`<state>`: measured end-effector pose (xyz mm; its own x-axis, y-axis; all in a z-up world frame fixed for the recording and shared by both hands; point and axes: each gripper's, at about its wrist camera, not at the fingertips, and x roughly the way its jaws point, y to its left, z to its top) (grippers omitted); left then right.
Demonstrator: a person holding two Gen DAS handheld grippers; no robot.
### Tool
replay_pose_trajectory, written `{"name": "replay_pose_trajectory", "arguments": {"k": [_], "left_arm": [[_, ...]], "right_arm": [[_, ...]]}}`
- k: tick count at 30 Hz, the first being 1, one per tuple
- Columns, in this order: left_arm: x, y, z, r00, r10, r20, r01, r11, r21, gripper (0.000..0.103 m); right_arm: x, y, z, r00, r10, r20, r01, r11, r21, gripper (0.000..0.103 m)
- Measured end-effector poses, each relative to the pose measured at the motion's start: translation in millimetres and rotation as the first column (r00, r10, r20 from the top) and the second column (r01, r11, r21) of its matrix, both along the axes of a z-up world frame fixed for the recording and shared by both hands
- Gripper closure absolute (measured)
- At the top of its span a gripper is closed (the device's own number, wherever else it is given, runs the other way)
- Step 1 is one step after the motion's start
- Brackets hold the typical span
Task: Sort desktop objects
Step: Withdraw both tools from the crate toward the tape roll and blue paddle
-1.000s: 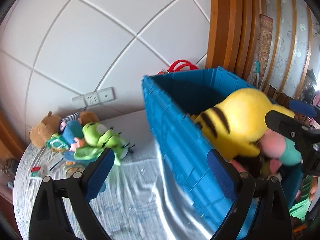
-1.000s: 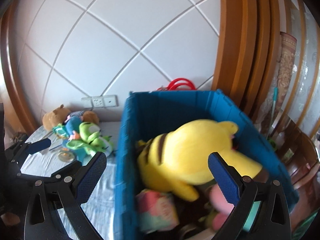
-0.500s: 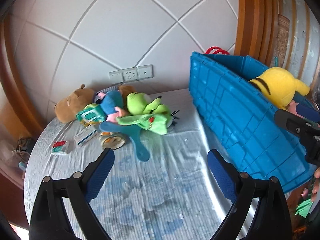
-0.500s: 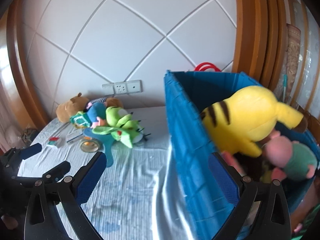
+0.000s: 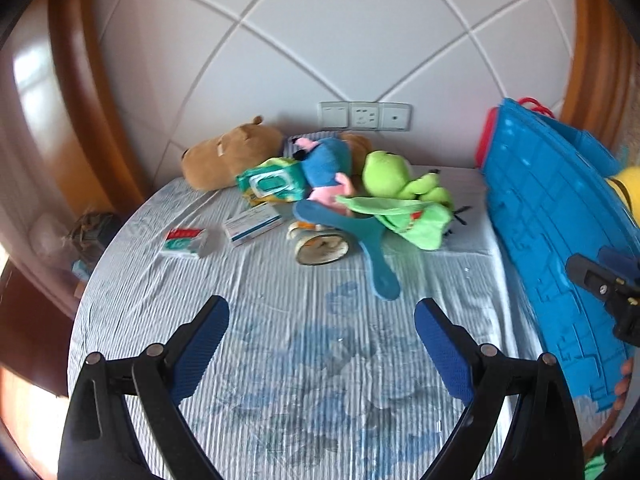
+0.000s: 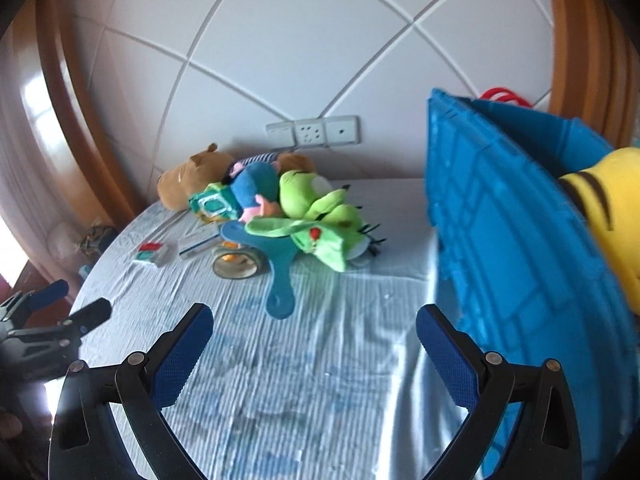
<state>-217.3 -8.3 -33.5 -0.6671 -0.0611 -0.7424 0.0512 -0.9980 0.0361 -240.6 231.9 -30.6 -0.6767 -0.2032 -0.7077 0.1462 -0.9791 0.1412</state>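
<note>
the left gripper (image 5: 322, 332) hung above the ribbed, blue-and-white striped tablecloth (image 5: 280, 360) with its textured blue pads spread wide and nothing between them. the right gripper (image 6: 314, 338) hung the same way, jaws wide apart and empty.

at the far side of the cloth, near the wall, soft toys lay heaped together: a long brown plush animal (image 5: 230, 156) lying on its side, a blue plush with pink limbs (image 5: 326, 166) and a bright green plush frog (image 5: 386, 174) sprawled over a light green fabric pouch (image 5: 416, 222). a teal wet-wipe packet (image 5: 270, 180) was wedged between the brown and the blue toy. a flat, smooth blue plastic paddle (image 5: 360, 236) lay beneath the heap, its long handle pointing toward the cameras. beside it a roll of tape (image 5: 322, 248) stood tilted on edge. a small white carton (image 5: 252, 226) and a red-and-green tissue pack (image 5: 184, 242) lay apart to the left.

the rigid blue plastic crate (image 6: 516, 240), with moulded rectangular panels, stood at the right. the right wrist view showed a yellow plush with dark stripes (image 6: 612, 208) inside it, of which the left view caught only a sliver; the left view alone showed fingers at the crate's lower edge.
</note>
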Motion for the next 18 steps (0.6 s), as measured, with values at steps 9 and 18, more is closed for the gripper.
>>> {"name": "replay_pose_trajectory", "arguments": {"k": [9, 18], "left_arm": [[-16.5, -46.0, -29.9, 0.995, 0.077, 0.057, -0.077, 0.997, -0.008, 0.008], [-56.5, -63.6, -61.4, 0.995, 0.012, 0.095, -0.014, 1.000, 0.018, 0.008]], "right_arm": [[-38.4, -38.5, -36.2, 0.996, 0.053, 0.069, -0.053, 0.999, 0.001, 0.000], [-60.8, -58.7, -61.0, 0.993, -0.024, 0.117, 0.021, 0.999, 0.028, 0.000]]}}
